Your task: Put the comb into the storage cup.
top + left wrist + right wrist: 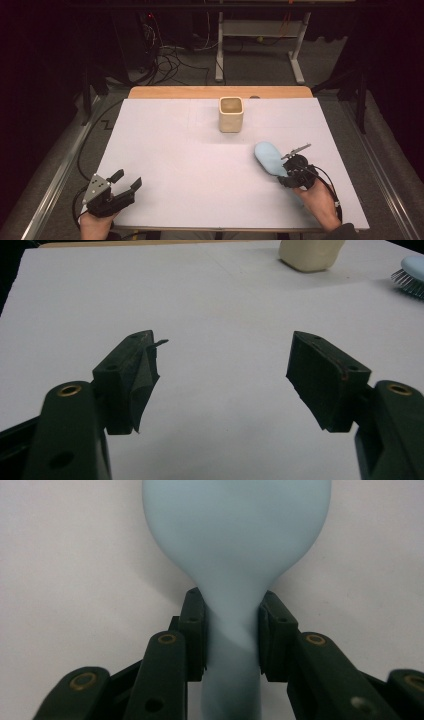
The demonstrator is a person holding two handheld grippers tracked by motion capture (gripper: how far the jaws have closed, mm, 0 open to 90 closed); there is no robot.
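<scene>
Right gripper clamped on hairbrush handle; left gripper idle with jaws apart.

High view: the light blue hairbrush [268,157] lies on the white table [200,165], on the near right of the cream cup [231,114]; the right gripper [294,172] sits at its handle end, and the left gripper [120,187] rests well to the cup's near left. Left gripper view: jaws stand wide apart over bare board, the cup [311,254] far ahead. Right gripper view: both pads [195,630] press the brush [235,540] handle.
</scene>
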